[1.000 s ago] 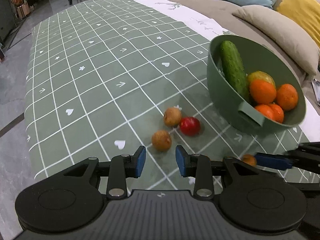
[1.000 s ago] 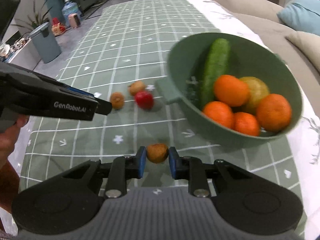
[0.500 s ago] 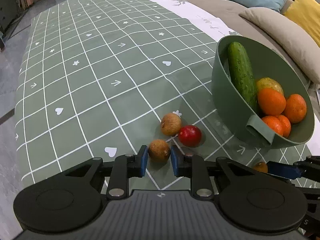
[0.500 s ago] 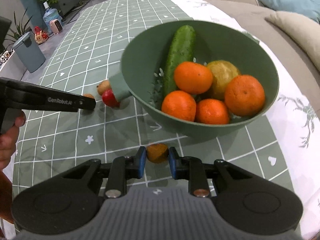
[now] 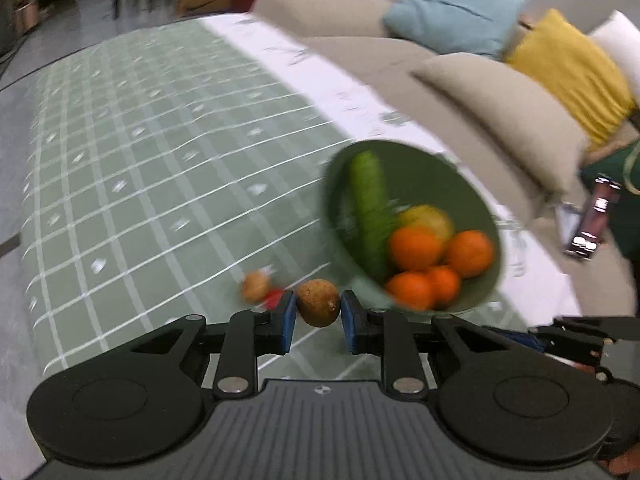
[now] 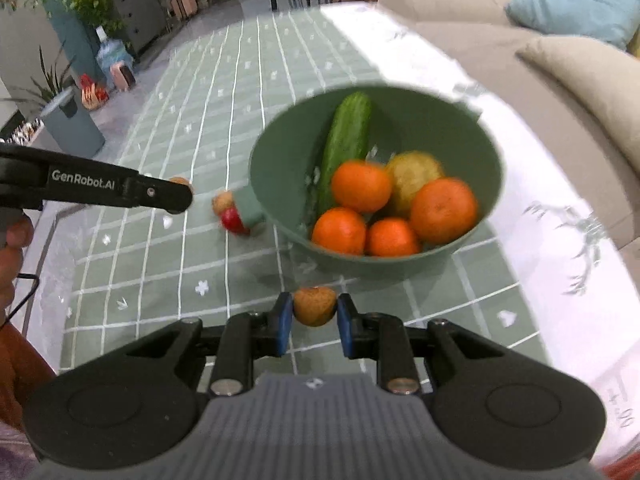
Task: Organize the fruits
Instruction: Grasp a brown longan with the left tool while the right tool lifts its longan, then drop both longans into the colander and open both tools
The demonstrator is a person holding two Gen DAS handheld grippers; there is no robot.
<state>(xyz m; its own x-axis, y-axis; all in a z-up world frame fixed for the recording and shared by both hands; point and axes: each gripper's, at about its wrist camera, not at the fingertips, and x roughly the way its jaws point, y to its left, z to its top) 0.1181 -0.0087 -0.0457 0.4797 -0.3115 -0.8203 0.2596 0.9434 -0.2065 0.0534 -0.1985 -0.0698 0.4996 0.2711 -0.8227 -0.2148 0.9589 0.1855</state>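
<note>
Left wrist view: our left gripper [image 5: 318, 317] pinches a brown fruit [image 5: 318, 307] between its blue pads, lifted so it can travel to the green bowl [image 5: 340, 216] at two o'clock. Our right gripper [image 6: 311, 317] likewise clamps a second brown fruit [image 6: 314, 305], with the bowl at twelve o'clock, already holding oranges [image 6: 361, 186] and a cucumber [image 6: 346, 140]. One more brown fruit [image 6: 222, 202] and a red one [image 6: 234, 220] wait on the counter [image 6: 200, 120], seemingly touching the bowl's handle, though blur leaves that unsure.
</note>
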